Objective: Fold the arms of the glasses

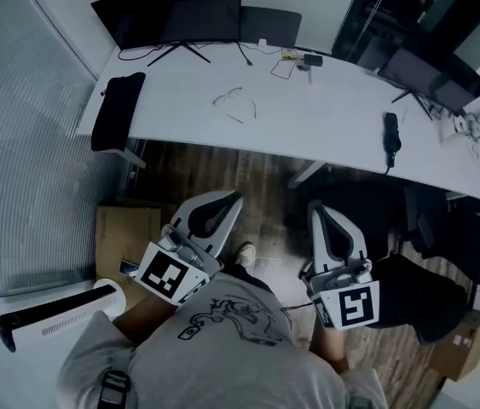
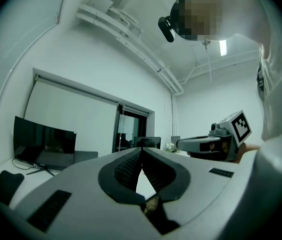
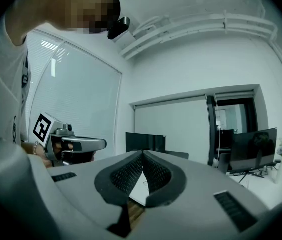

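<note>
A black pouch (image 1: 118, 109) lies at the left end of the white tabletop (image 1: 325, 118). The glasses (image 1: 235, 103) lie on that tabletop in the upper middle of the frame, arms spread open, well apart from both grippers. Below, over the wooden floor (image 1: 265, 186), the left gripper (image 1: 227, 198) and then the right gripper (image 1: 317, 209) point towards the tabletop, each with fingers clenched together on nothing.
</note>
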